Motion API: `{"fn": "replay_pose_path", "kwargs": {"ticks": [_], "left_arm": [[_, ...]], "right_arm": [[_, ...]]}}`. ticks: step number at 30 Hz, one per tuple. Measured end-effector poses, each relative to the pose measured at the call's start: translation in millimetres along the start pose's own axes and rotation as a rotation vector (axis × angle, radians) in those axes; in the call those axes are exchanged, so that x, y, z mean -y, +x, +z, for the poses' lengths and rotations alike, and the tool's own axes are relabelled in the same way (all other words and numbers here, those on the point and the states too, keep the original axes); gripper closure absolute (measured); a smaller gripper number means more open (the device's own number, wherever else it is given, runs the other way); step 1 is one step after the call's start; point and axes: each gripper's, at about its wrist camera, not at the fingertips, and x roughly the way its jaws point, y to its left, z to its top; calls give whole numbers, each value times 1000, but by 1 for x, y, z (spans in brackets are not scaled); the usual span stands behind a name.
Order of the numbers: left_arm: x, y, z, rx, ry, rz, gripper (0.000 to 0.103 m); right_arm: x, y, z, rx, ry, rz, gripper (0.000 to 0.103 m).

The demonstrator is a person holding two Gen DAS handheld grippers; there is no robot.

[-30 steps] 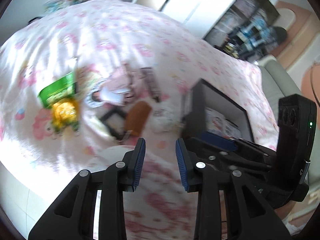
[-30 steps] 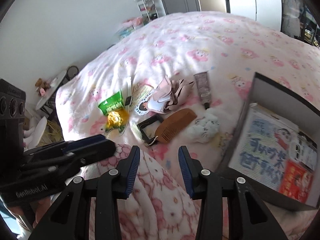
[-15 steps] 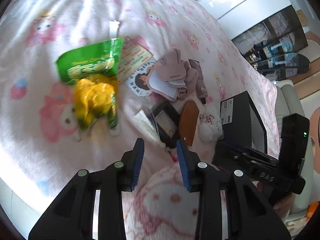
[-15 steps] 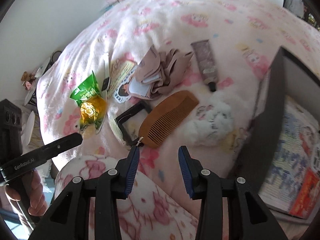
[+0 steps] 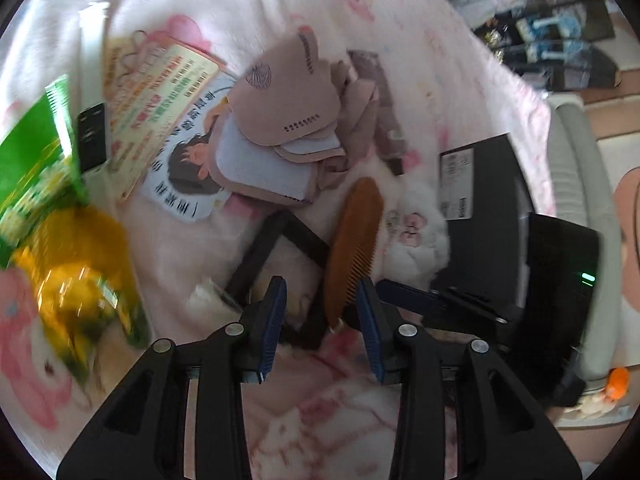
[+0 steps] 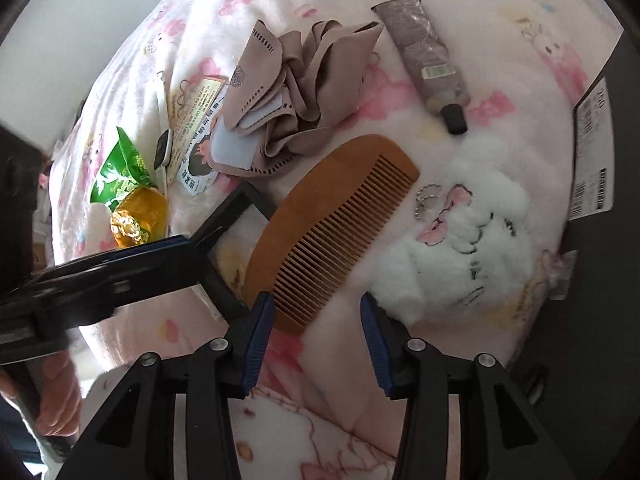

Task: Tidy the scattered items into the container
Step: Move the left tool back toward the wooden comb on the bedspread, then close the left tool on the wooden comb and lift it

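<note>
Scattered items lie on a pink blanket. A wooden comb [image 6: 332,224] rests partly on a black square frame [image 6: 224,236]; both also show in the left wrist view, comb [image 5: 354,248] and frame [image 5: 280,264]. My right gripper [image 6: 316,308] is open, its tips just short of the comb's lower end. My left gripper [image 5: 322,300] is open over the frame's near corner and the comb's tip. A white plush toy [image 6: 468,240], a grey tube [image 6: 428,56], beige masks [image 6: 304,92] and a green-yellow snack bag [image 6: 128,196] lie around. The black box [image 5: 480,200] stands at the right.
A printed card with a cartoon figure [image 5: 172,152] and a small black-and-white device [image 6: 162,152] lie beside the snack bag. The left gripper's arm [image 6: 100,276] crosses the right wrist view at left. Shelves [image 5: 560,32] stand beyond the bed.
Both grippers have moved forward and down toward the comb and black frame. The items now fill both views. Both stay open.
</note>
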Motion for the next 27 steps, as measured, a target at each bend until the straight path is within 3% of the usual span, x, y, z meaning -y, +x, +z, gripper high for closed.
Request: {"fn": "replay_pose_path", "kwargs": {"ticks": [3, 10, 11, 12, 15, 27], "left_arm": [[-1, 13, 3, -51, 23, -4, 60], [4, 28, 12, -117, 21, -45, 62], [7, 30, 12, -126, 24, -38, 61], [10, 30, 12, -122, 34, -15, 64], [17, 19, 8, -71, 59, 31, 77], [69, -40, -29, 99, 171, -34, 83]], "right_arm": [[-2, -2, 2, 9, -16, 42, 63], [4, 1, 6, 12, 19, 104, 63], [1, 1, 7, 15, 9, 114, 68], [-1, 0, 8, 20, -5, 120, 74], [-8, -10, 10, 46, -38, 101, 76], [-10, -82, -20, 191, -40, 137, 76]]}}
